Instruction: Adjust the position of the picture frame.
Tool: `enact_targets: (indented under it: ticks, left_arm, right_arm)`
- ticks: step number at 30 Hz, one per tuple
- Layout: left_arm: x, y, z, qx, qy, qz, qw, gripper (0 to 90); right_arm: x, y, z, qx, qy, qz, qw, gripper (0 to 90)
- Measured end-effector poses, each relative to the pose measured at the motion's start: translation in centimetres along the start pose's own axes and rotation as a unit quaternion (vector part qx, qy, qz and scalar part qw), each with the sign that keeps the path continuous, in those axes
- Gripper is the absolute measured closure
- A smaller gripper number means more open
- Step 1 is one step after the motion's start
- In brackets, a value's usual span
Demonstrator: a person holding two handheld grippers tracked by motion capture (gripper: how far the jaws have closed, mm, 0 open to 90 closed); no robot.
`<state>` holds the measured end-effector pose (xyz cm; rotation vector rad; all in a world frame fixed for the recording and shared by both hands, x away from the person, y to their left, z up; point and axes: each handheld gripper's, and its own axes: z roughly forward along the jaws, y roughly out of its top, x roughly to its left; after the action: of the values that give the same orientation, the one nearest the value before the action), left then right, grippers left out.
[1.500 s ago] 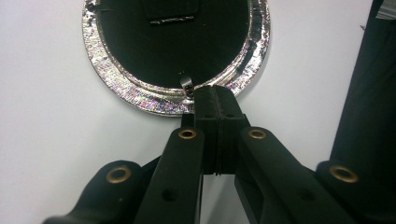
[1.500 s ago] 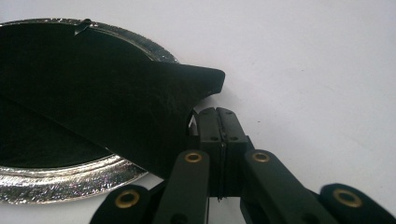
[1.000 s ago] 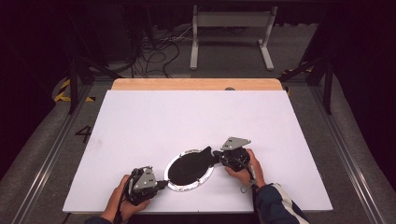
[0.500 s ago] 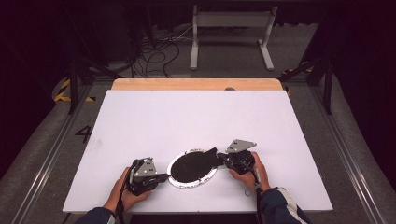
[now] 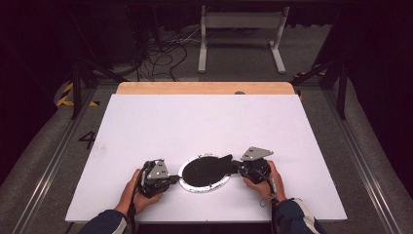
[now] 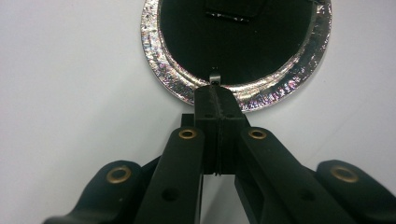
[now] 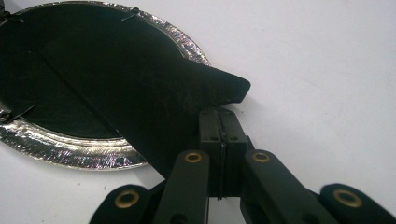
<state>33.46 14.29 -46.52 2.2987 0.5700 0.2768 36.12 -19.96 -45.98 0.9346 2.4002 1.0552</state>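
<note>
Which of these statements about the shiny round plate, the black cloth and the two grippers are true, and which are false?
1. The plate lies on a white table. True.
2. The left gripper has wide open jaws. False: its jaws are shut, at the plate's silver rim.
3. The black cloth reaches over the plate's edge toward the right gripper. True.
4. The plate stands at the far edge of the table. False: it lies near the person's side, between both grippers.

A white table (image 5: pixel 204 122) stands before tangled floor cables (image 5: pixel 163 53).
</note>
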Motion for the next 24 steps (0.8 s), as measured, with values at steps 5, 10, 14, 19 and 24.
enact_targets:
  ticks: [5,10,14,19,24]
  left_arm:
    - [-0.5,-0.1,-0.2,0.003,0.008,0.005,0.9999,90.0]
    - [-1.3,-0.5,-0.9,-0.006,-0.027,0.003,0.9996,90.0]
    - [-2.5,-0.2,-1.1,-0.008,-0.042,0.025,0.9988,90.0]
    - [-3.1,0.0,-0.7,-0.006,-0.064,0.026,0.9976,89.7]
    - [-3.3,0.3,0.1,-0.003,-0.066,0.03,0.9974,88.7]
  right_arm:
    - [0.2,-0.1,-0.1,0.0,-0.005,-0.007,1.0,90.0]
    - [0.2,-0.2,-0.2,0.0,-0.007,-0.007,1.0,90.0]
    - [0.1,-0.2,-0.3,0.0,-0.004,-0.006,1.0,90.0]
    - [0.1,-0.3,-0.3,0.001,-0.001,-0.003,1.0,90.0]
    - [0.0,-0.3,-0.3,0.001,0.003,-0.001,1.0,90.0]
